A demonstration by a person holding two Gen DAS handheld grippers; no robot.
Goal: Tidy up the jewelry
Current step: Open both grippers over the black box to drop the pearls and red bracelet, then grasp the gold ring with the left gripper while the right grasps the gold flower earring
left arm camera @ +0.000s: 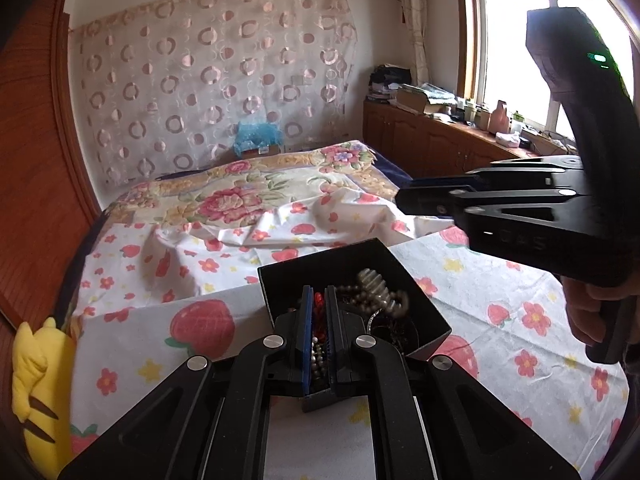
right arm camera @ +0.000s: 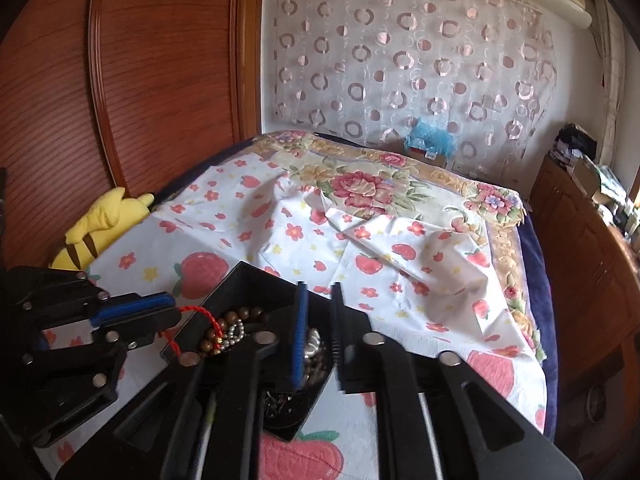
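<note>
Left wrist: left gripper (left arm camera: 319, 312) jaws pinching red cord (right arm camera: 200, 314) (box (left arm camera: 424, 300) edge); right gripper (right arm camera: 318, 320) jaws parted, empty.

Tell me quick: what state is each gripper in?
Left gripper: shut on the red braided cord above the black square box.
Right gripper: open, holding nothing.

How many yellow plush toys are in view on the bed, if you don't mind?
1: the yellow plush toy lies at the bed's edge against the wooden panel. Others may be hidden.
</note>
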